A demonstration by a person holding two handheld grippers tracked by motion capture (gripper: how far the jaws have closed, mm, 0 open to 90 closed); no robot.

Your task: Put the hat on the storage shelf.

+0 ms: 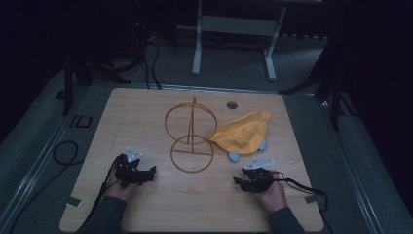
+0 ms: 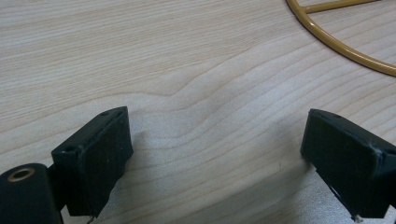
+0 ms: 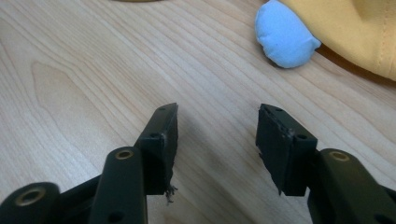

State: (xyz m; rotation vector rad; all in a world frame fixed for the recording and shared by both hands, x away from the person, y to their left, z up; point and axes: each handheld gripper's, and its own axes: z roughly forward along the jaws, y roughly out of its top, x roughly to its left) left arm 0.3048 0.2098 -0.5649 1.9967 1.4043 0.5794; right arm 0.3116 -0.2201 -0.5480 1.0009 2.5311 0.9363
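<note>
A wooden table [image 1: 146,204] holds a gold wire stand [image 1: 191,139] at centre, with a yellow hat [image 1: 242,132] bearing light-blue pom-poms [image 3: 284,35] crumpled just beside it, untouched. Nothing looks started. The left gripper [image 1: 151,172] gapes wide and empty; the right gripper [image 1: 237,181] stands half-open, empty, near the hat.

Wooden table [image 1: 146,204] bears wire stand [image 1: 191,146], yellow cloth [image 1: 243,134].

High view overhead facing forward, both gripper views low, close over table [image 1: 146,112], sharing wire stand [image 1: 191,141]
</note>
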